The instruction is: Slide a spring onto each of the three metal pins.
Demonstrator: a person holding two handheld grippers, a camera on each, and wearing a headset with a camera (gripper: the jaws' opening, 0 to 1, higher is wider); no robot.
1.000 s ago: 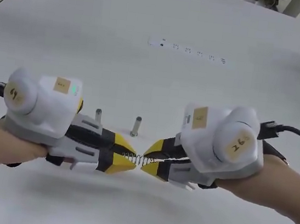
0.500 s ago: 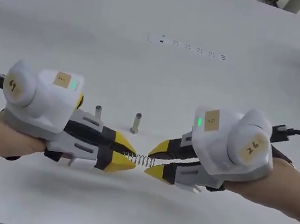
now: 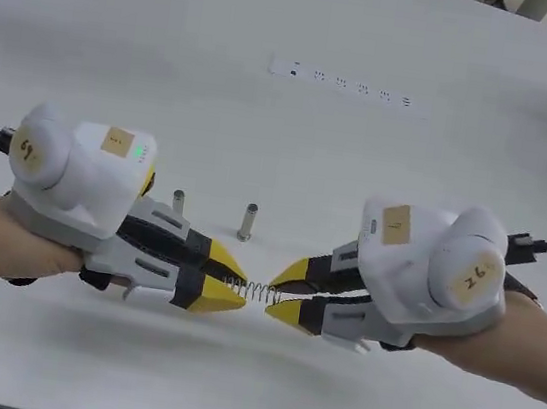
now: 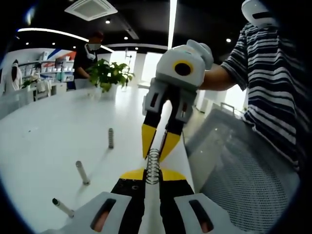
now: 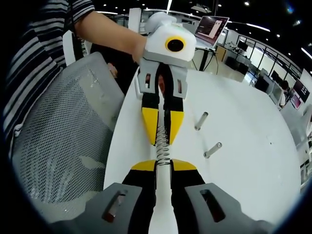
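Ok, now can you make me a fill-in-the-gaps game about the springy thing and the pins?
The spring is held by ___ grippers, the left gripper and the right gripper.
The tips of both grippers are coloured ___.
In the left gripper view, ___ metal pins are on the white table.
Missing words: two, yellow, three.

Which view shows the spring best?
Right gripper view: the spring runs lengthwise from the right gripper to the left gripper, coils distinct against the white table. The left gripper view shows it too, shorter. The head view shows it side-on and small between the two grippers.
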